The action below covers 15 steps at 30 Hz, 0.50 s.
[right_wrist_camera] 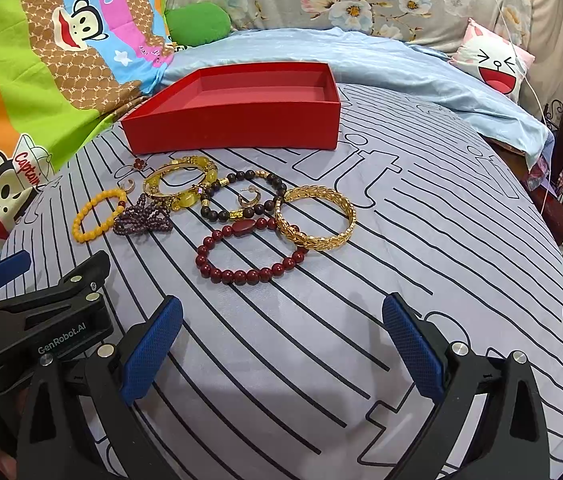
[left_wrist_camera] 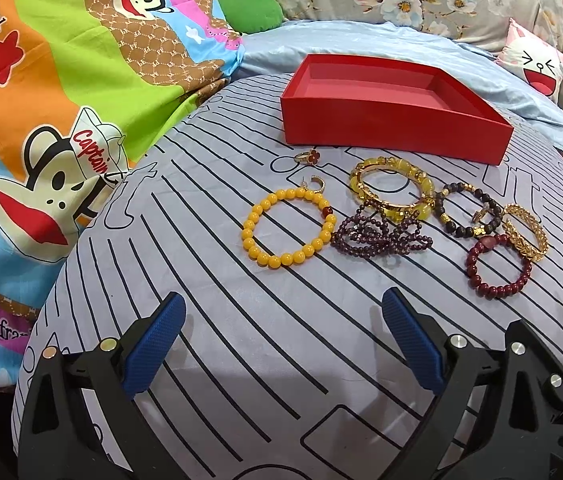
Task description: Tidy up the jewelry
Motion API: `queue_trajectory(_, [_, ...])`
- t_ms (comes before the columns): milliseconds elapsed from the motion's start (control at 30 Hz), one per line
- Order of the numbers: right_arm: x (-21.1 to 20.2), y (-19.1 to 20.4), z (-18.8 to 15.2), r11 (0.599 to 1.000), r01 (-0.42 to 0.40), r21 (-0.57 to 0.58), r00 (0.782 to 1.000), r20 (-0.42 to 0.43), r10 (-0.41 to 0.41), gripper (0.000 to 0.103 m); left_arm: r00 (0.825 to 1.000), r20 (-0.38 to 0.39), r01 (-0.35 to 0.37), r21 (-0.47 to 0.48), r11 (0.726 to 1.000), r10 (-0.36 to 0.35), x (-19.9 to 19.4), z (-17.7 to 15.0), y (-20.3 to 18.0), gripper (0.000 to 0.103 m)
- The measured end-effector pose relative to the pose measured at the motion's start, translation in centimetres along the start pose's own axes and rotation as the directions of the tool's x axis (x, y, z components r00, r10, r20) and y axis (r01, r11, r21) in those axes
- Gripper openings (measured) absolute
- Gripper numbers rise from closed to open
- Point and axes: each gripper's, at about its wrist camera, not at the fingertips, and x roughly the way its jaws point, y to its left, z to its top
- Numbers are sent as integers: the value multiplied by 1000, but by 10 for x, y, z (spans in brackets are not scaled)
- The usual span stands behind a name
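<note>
Both grippers, left (left_wrist_camera: 283, 344) and right (right_wrist_camera: 281, 346), hover with fingers spread, holding nothing. The jewelry lies mid-bed, just before the empty red box (right_wrist_camera: 237, 120). The red bracelet (right_wrist_camera: 247, 252) looks light, limp and slippery; pinch across its beads.

Open red box (right_wrist_camera: 237, 120) on striped sheet (right_wrist_camera: 421, 220); before it, yellow bead bracelet (right_wrist_camera: 97, 216), dark red bead bracelet (right_wrist_camera: 249, 254) touching gold bangle (right_wrist_camera: 317, 216). Right gripper (right_wrist_camera: 281, 344) spread wide, empty.
</note>
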Motion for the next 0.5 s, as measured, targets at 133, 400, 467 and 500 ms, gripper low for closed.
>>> queue_trajectory(133, [0, 0, 0, 1000, 0, 0, 1000, 1, 0, 97, 1000, 1, 1, 0, 1000, -1, -2, -3, -2, 94])
queue_trajectory(400, [0, 0, 0, 1000, 0, 0, 1000, 2, 0, 97, 1000, 3, 1, 2, 1000, -1, 0, 1, 0, 94])
queue_trajectory(467, [0, 0, 0, 1000, 0, 0, 1000, 2, 0, 97, 1000, 3, 2, 2, 1000, -2, 1, 4, 2, 94])
queue_trajectory(500, [0, 0, 0, 1000, 0, 0, 1000, 2, 0, 97, 1000, 3, 1, 1, 1000, -1, 2, 6, 3, 94])
